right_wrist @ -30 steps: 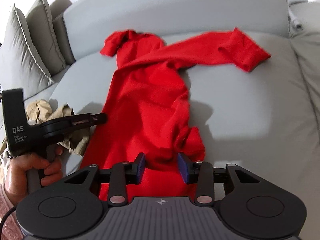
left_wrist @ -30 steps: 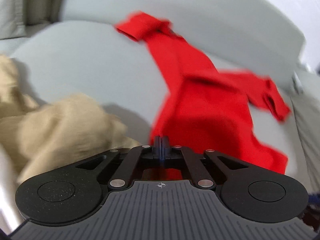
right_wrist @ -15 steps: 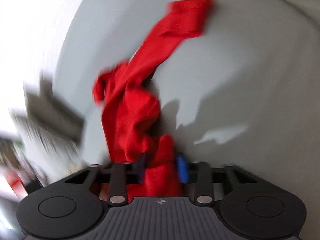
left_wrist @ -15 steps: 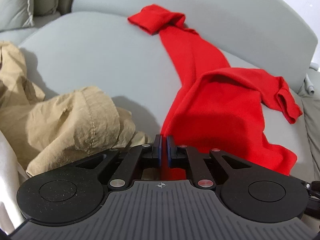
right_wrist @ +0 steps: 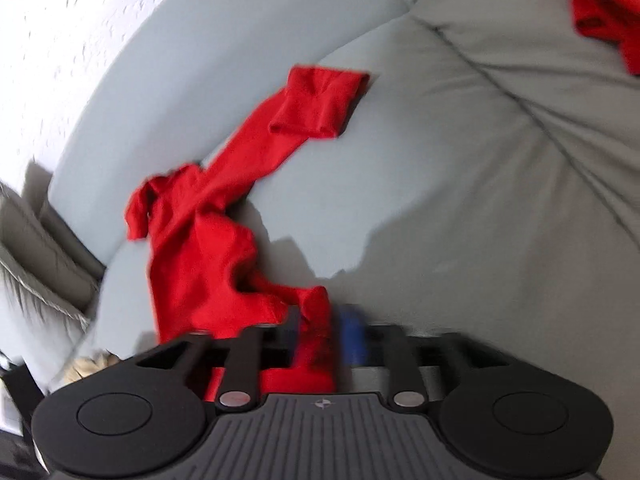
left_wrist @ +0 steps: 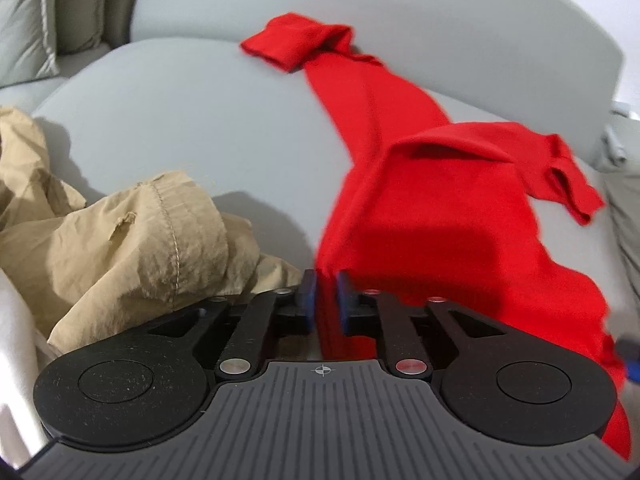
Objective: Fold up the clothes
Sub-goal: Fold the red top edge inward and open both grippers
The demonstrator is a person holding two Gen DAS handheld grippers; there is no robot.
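A red long-sleeved shirt (left_wrist: 432, 216) lies crumpled on the grey sofa seat (left_wrist: 200, 128), with one sleeve stretched toward the backrest. My left gripper (left_wrist: 326, 300) is at the shirt's near edge. Its jaws are opening, and a strip of red cloth stands loose between the blue pads. In the right wrist view the shirt (right_wrist: 192, 264) runs from the backrest down to my right gripper (right_wrist: 324, 336). Those jaws are also opening, with a bunched fold of red cloth between them. The right pad stands apart from the fold.
A rumpled tan garment (left_wrist: 132, 240) lies on the seat left of the left gripper, with white cloth (left_wrist: 16, 340) beside it. Grey cushions (left_wrist: 28, 20) stand at the far left. Another piece of red fabric (right_wrist: 604, 12) shows at the right wrist view's top right corner.
The left jaws were shut on the shirt's edge and now stand parted. The right gripper rolled and swung right, closed on a fold of the shirt, then parted again. The shirt's lower part got bunched.
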